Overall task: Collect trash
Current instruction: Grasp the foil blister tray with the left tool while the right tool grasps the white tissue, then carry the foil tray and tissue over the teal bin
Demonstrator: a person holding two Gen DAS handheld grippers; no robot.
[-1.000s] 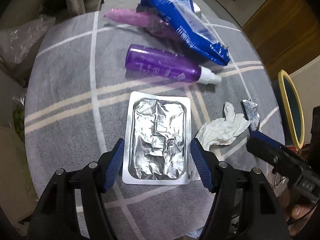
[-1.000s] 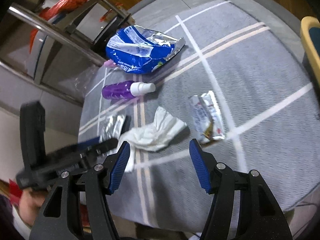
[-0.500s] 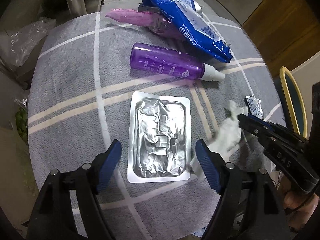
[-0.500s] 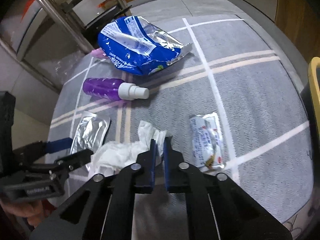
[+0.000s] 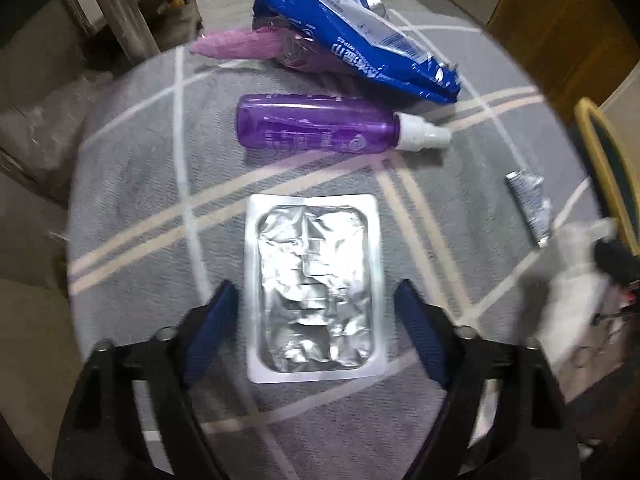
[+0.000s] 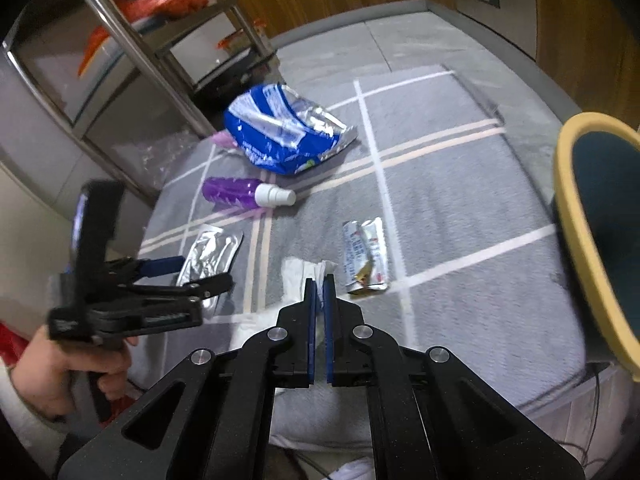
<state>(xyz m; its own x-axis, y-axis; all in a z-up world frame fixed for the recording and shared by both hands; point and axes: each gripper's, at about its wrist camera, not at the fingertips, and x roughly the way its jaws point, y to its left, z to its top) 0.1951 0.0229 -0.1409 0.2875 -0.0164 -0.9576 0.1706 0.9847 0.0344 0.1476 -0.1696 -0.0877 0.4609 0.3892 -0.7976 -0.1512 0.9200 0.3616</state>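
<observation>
Our right gripper has just pressed its jaws on the crumpled white tissue and lifted it, while our left gripper's spread jaws are closing around the silver foil tray on the grey desk.
</observation>
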